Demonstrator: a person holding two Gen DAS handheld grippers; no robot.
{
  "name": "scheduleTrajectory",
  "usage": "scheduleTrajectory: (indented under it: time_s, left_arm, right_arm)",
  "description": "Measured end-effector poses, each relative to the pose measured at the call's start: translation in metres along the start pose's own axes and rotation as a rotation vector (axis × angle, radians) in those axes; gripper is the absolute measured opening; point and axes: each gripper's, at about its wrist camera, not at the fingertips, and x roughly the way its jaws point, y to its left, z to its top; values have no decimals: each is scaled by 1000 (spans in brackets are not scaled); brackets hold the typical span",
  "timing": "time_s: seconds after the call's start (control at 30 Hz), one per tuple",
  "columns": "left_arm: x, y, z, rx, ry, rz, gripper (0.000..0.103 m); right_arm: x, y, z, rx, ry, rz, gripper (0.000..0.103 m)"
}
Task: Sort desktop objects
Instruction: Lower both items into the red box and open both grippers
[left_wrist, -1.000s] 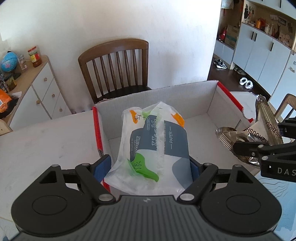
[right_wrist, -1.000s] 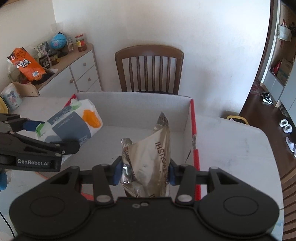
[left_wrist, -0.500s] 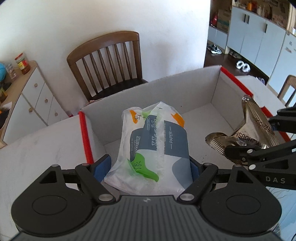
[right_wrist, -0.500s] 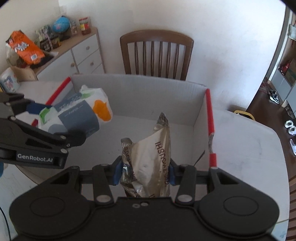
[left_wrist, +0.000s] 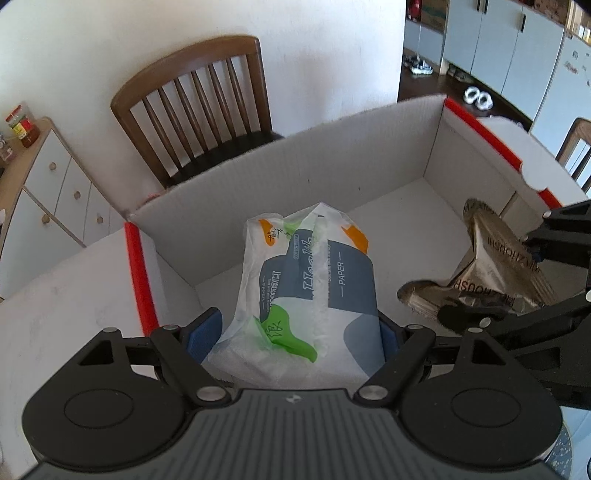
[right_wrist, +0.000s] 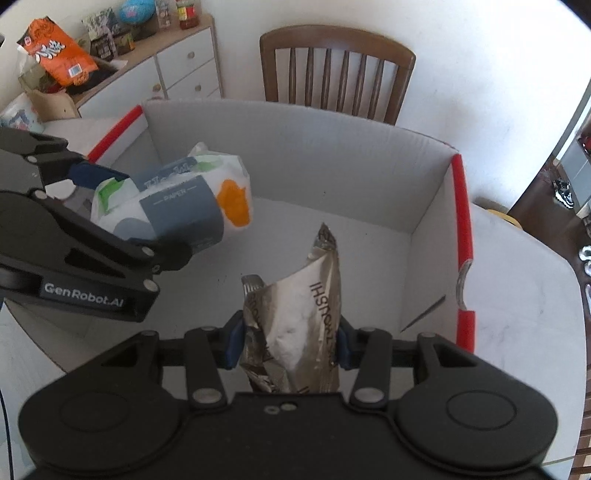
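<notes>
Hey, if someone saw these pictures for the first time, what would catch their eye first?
Probably the big white box with red edges filling the middle. Over it, the left gripper clamps a tissue pack, and the right gripper beside it clamps a crinkled silver snack bag. Behind the box stands a brown wooden chair.

Both grippers dropped lower into the white cardboard box with red edges (left_wrist: 369, 155). The white plastic tissue pack (left_wrist: 306, 295) and crinkled silver foil snack bag (right_wrist: 299, 325) now sit down between its walls, not above the rim.
</notes>
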Motion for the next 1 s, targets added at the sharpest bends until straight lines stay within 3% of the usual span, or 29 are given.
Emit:
scheduleTrajectory:
  time_s: [0.43,0.6,0.67,0.9,1.0]
  left_arm:
    - [22,-13,10,71,84,24,84]
    - [23,-13,12,73,80,9,85]
    - [24,-15,11,87,84,7,86]
    - [29,-22,9,97,92,12,89]
    - [27,-20,10,75,82,12,96]
  right_arm:
    - [14,3,4,-37,84,21,47]
    - [10,2,3,-57,79,24,57]
    - [8,2,2,-57,66,18,66]
    - [2,10,-1,-99,40,3,71]
    - [-3,11,-4,-132,19,-24,71]
